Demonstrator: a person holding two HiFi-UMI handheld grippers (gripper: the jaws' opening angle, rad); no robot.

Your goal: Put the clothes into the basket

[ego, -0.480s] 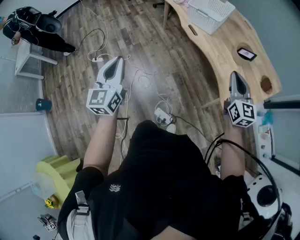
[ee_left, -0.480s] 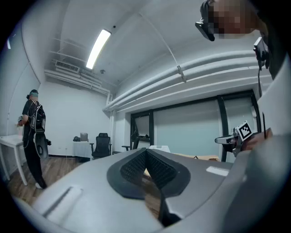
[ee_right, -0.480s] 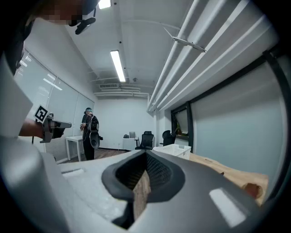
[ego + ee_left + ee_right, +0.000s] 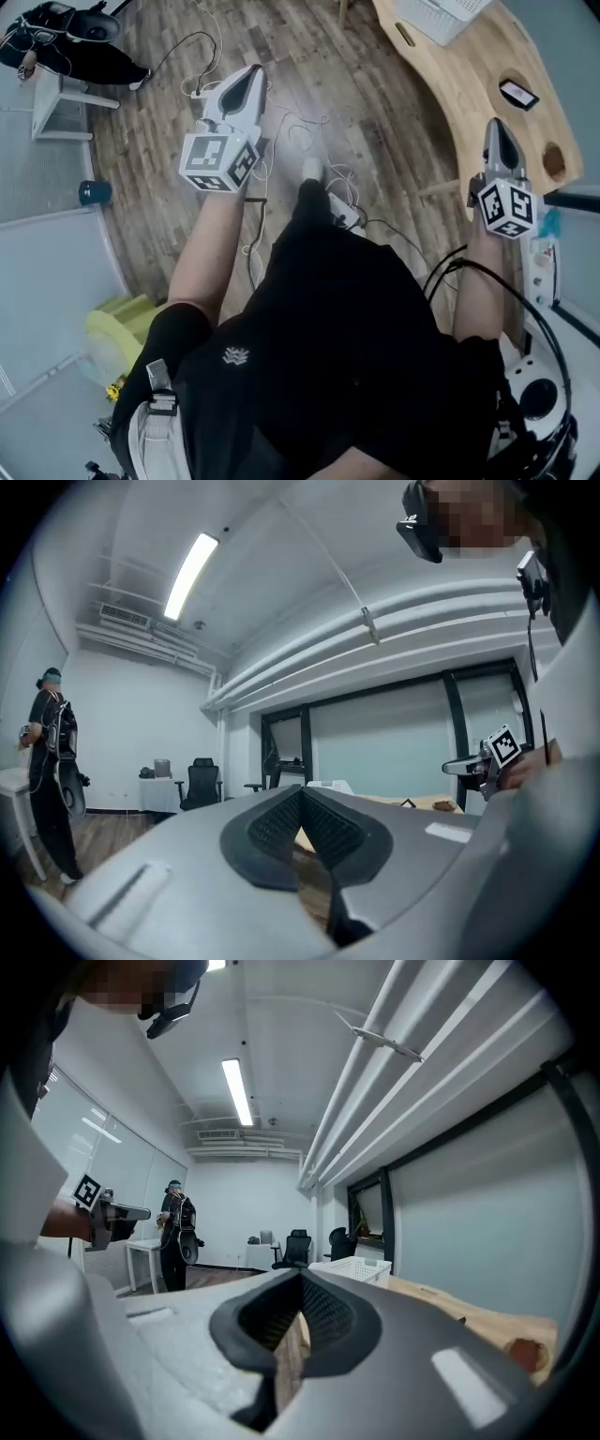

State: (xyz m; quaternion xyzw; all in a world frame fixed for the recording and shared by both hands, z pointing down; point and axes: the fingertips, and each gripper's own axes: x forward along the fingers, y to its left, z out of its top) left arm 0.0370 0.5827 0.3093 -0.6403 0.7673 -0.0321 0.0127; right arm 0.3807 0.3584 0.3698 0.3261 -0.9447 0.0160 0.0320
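Observation:
No clothes show in any view. The white basket (image 4: 439, 11) stands on the curved wooden table (image 4: 469, 70) at the top edge of the head view; it also shows far off as the basket (image 4: 352, 1267) and the basket (image 4: 325, 784). My left gripper (image 4: 253, 75) hangs over the plank floor, its jaws closed tip to tip with nothing between them. My right gripper (image 4: 495, 129) floats beside the table's near edge, shut and empty too. Up close, the left gripper (image 4: 301, 795) and the right gripper (image 4: 301, 1281) both have their ribbed pads meeting.
A power strip (image 4: 345, 214) and loose cables (image 4: 281, 131) lie on the floor ahead of my feet. A phone (image 4: 518, 93) rests on the table. Another person (image 4: 56, 47) stands by a small white table (image 4: 61, 103) at the far left. Office chairs (image 4: 296, 1246) stand at the far wall.
Both grippers have moved forward and a little higher in the head view. A shoe now shows stepping past the power strip, and the table has drawn closer on the right.

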